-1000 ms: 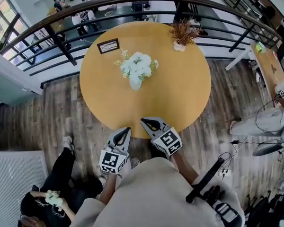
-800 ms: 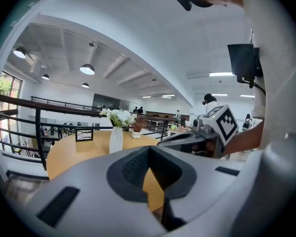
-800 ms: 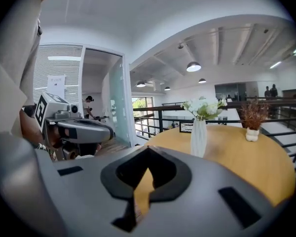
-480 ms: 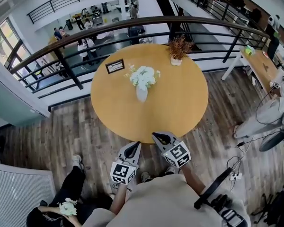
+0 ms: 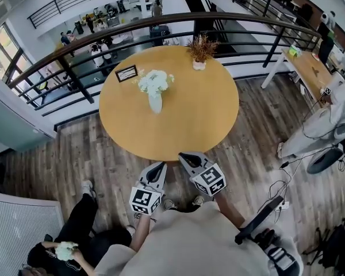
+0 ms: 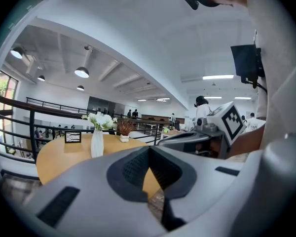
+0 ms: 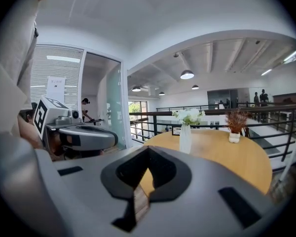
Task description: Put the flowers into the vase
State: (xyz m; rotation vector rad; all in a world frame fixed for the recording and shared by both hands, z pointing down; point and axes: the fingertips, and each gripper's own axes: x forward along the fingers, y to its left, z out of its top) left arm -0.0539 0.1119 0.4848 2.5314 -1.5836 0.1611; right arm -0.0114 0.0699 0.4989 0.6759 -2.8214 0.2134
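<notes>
Smooth matt wood table point(image 5: 204, 111); smooth ceramic-looking vase point(image 5: 155, 103); grainy wood-plank floor point(image 5: 77, 148).

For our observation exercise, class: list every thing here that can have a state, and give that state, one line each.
Tall white vase: upright on round yellow table.
White flower bunch: standing in that vase.
Small white pot of dried brown plant: upright.
Black picture frame: standing upright.
Left gripper: shut, empty.
Right gripper: shut, empty.

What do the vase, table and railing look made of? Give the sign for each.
Vase: white, smooth, faint sheen; probably glazed ceramic, maybe glass.
Table: even yellow-tan, matte, no clear grain; likely laminate or veneered wood.
Railing: thin dark bars; likely painted metal.
</notes>
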